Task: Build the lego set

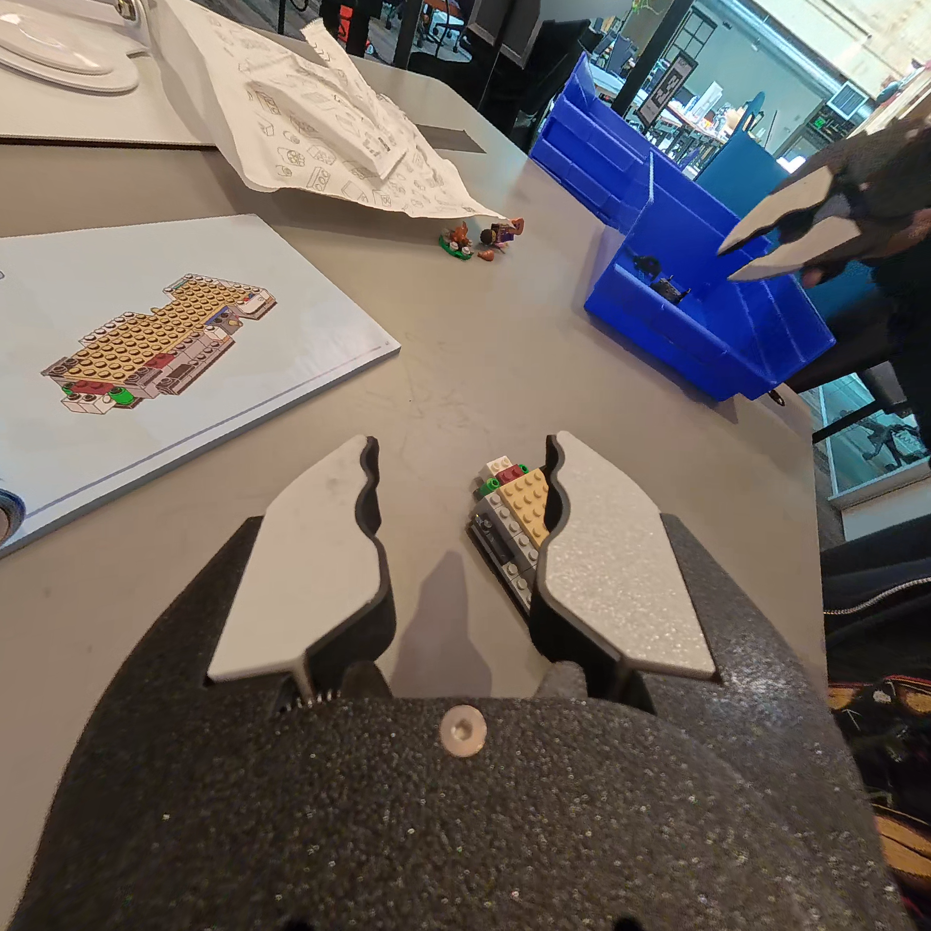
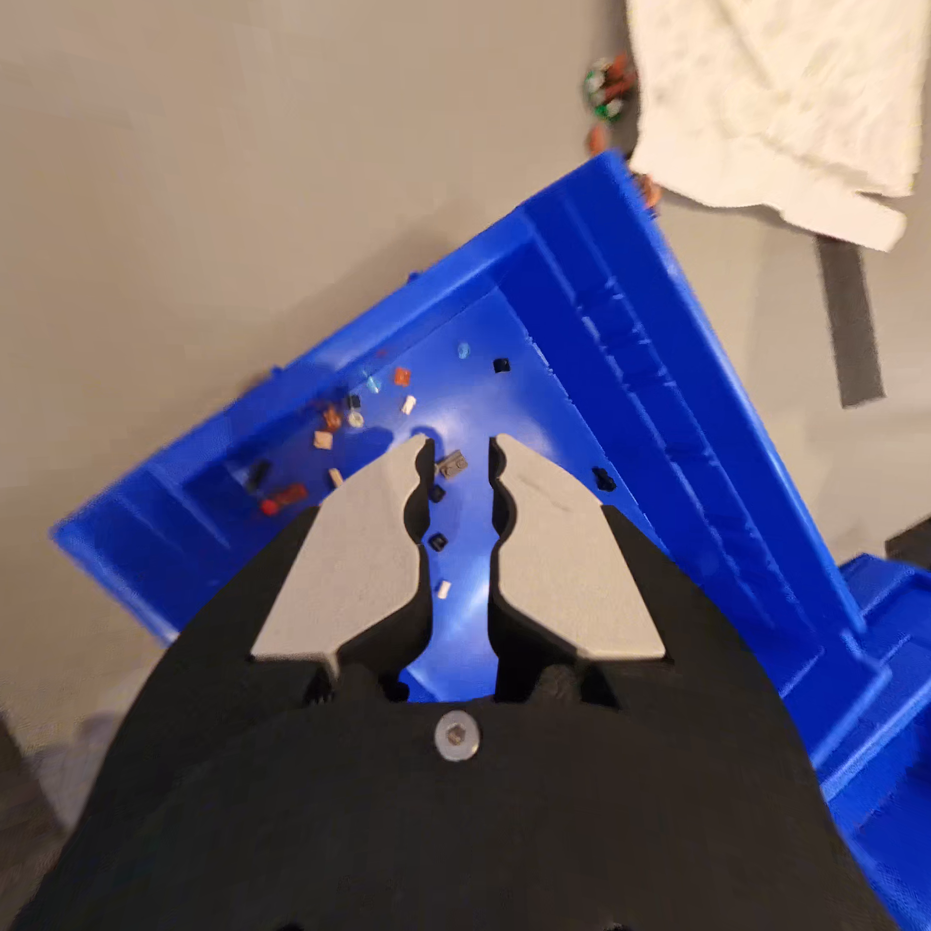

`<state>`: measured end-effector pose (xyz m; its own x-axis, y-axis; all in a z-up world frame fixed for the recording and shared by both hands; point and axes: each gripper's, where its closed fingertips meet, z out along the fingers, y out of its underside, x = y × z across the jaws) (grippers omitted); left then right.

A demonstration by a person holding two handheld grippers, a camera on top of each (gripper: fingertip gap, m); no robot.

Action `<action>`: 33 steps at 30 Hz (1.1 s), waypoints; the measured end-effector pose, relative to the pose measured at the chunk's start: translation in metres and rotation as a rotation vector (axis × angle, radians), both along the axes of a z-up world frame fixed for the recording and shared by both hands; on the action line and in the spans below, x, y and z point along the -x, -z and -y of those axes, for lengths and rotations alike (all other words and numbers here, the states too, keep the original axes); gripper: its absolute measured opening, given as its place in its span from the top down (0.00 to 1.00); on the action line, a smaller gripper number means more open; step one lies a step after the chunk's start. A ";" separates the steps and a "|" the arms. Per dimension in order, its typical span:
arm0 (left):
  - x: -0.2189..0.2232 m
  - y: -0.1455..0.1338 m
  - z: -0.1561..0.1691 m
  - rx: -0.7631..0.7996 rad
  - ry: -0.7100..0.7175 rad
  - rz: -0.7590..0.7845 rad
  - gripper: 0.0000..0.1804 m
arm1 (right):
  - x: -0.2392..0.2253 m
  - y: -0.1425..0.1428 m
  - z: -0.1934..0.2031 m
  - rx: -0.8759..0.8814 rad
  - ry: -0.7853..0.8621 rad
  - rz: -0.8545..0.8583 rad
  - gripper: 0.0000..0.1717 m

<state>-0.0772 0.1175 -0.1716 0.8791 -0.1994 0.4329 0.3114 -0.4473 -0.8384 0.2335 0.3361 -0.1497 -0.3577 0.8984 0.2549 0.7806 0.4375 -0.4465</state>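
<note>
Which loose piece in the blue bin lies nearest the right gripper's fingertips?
The small grey two-stud plate, lying between the right gripper's open fingertips, untouched; the other pieces lie scattered farther off.

A small brick-built assembly (image 1: 516,509), topped by a tan studded wedge plate with grey bricks along one side and white, dark red and green pieces at its far end, lay flat on the grey counter (image 1: 453,362). It sat between the left gripper (image 1: 461,443)'s spread fingers, close against the right-hand finger (image 1: 594,509) and well apart from the other. A small grey two-stud plate (image 2: 453,462) lay on the floor of the blue plastic bin (image 2: 629,352), between the right gripper (image 2: 461,438)'s fingertips, ungripped, nearer the left-hand one.
</note>
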 end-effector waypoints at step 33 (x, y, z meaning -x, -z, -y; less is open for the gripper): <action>0.004 0.000 0.000 0.002 -0.012 0.049 0.66 | 0.027 0.014 0.015 0.022 -0.133 0.054 0.91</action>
